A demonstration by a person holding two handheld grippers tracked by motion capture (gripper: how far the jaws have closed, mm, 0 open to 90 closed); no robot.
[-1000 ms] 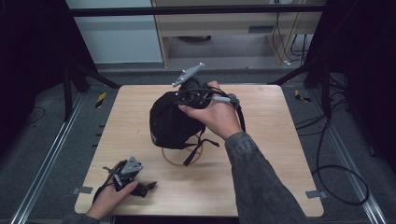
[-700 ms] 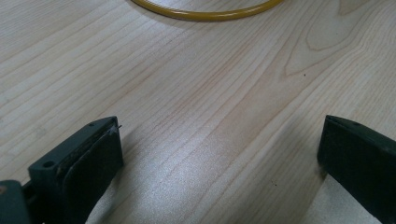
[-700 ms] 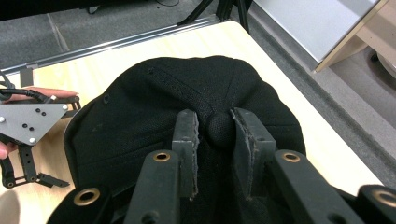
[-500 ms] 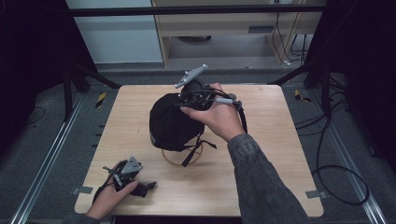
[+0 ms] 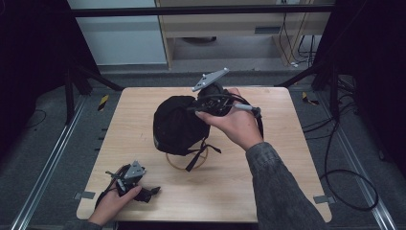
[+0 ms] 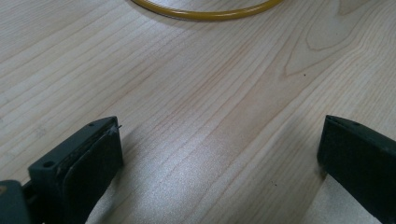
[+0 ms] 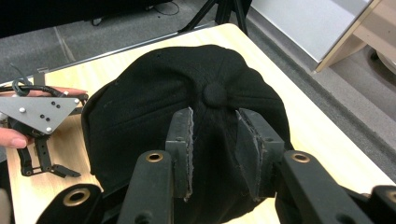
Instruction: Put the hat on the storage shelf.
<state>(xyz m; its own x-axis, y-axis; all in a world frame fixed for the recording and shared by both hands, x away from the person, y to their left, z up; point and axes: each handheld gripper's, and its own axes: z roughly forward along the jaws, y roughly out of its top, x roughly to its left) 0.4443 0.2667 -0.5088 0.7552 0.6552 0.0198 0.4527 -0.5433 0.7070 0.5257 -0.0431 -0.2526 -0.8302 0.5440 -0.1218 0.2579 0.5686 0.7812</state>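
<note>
The high view looks forward and down from above the person's side onto the whole pale wooden desk (image 5: 268, 191), with grey floor and dark frame legs around it. The left gripper view sits low and very near the desk's grain, facing along it between its own wide-set black jaws toward a thin yellow ring (image 6: 205, 13); the high view shares this ring (image 5: 178, 165) near mid-desk. The right gripper view looks steeply down from close above a black fabric cap (image 7: 154, 102), also seen from above (image 5: 174, 124), and takes in the left claw (image 7: 44, 170) farther off.
</note>
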